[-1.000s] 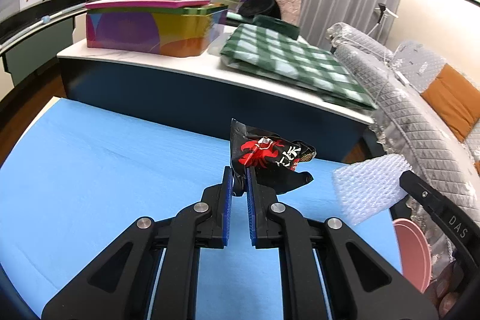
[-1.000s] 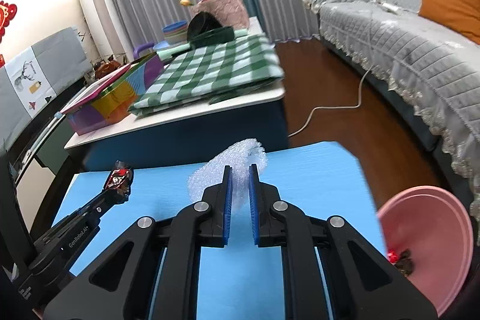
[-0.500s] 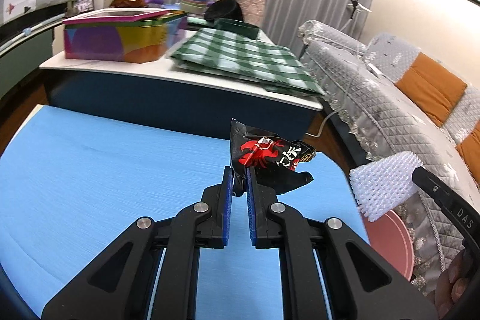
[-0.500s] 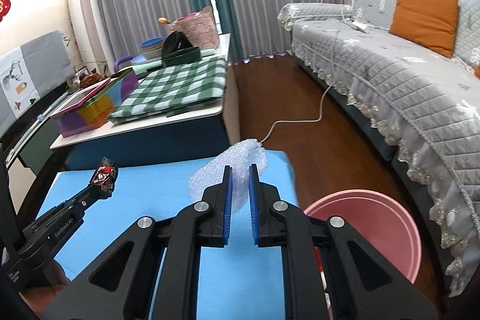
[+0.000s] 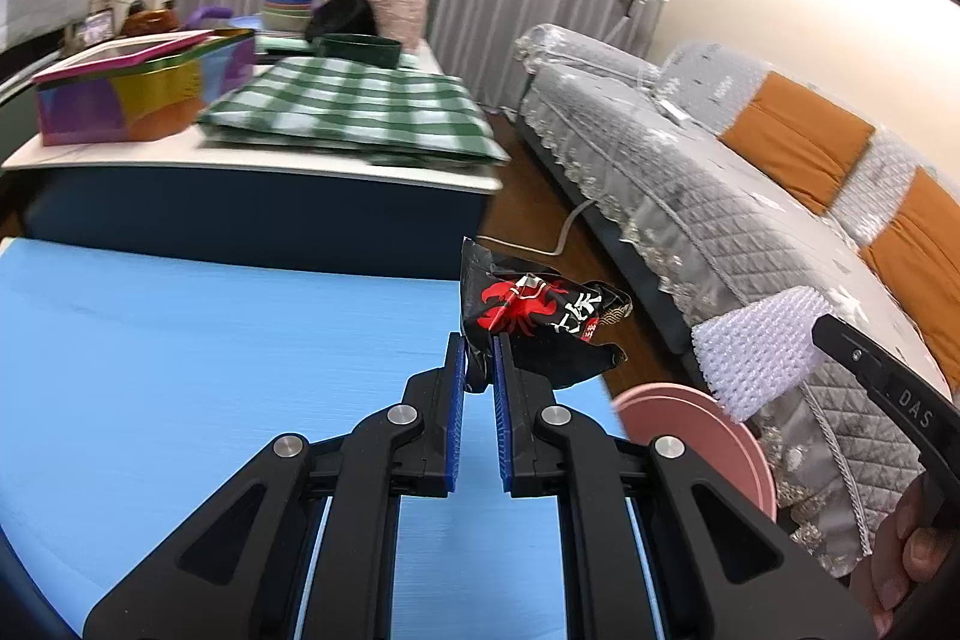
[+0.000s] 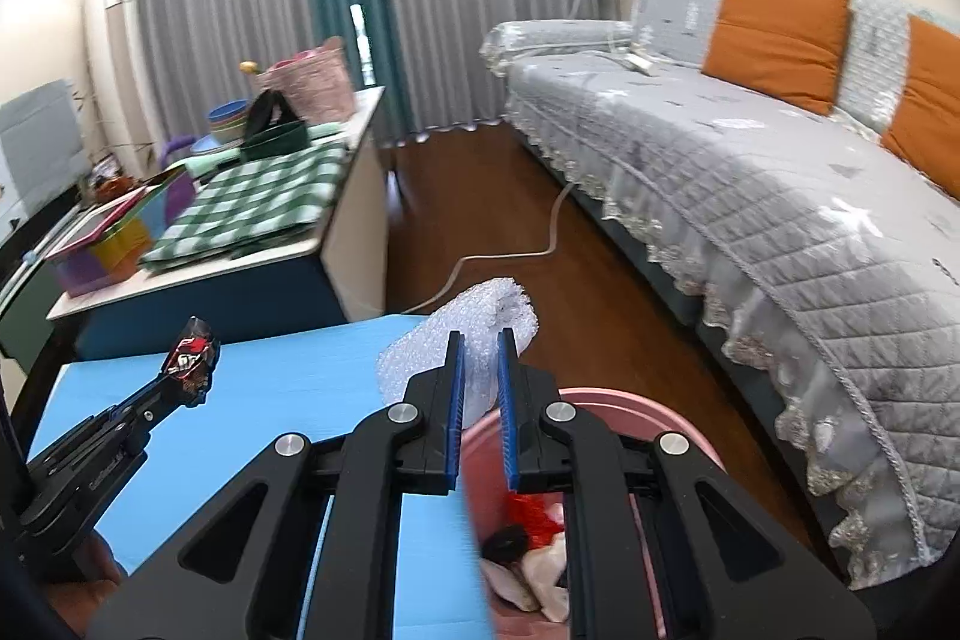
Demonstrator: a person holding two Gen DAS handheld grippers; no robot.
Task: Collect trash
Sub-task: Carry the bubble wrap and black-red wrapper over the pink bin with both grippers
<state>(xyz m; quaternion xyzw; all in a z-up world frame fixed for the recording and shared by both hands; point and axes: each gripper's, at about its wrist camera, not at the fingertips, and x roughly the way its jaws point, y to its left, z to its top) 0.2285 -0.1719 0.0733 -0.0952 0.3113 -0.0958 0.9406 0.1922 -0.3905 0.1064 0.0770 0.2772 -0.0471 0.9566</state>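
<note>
Right wrist view: right gripper [image 6: 478, 358] pinches crumpled white bubble wrap [image 6: 474, 322] above round pink plastic bin [image 6: 660, 415] (part-filled), left gripper [image 5: 477, 361] clamps black crinkled snack wrapper [image 5: 540, 319]; both drops remain

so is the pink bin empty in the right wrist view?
No: the round pink plastic bin already holds trash, with red and white scraps and a dark piece visible inside below the right gripper.

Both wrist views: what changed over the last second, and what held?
Both grippers swung toward the round pink plastic bin: it went from the right wrist frame's edge to beneath the right gripper. Unchanged: right gripper clamps the white bubble wrap, left gripper the crumpled black-and-red snack wrapper.
</note>
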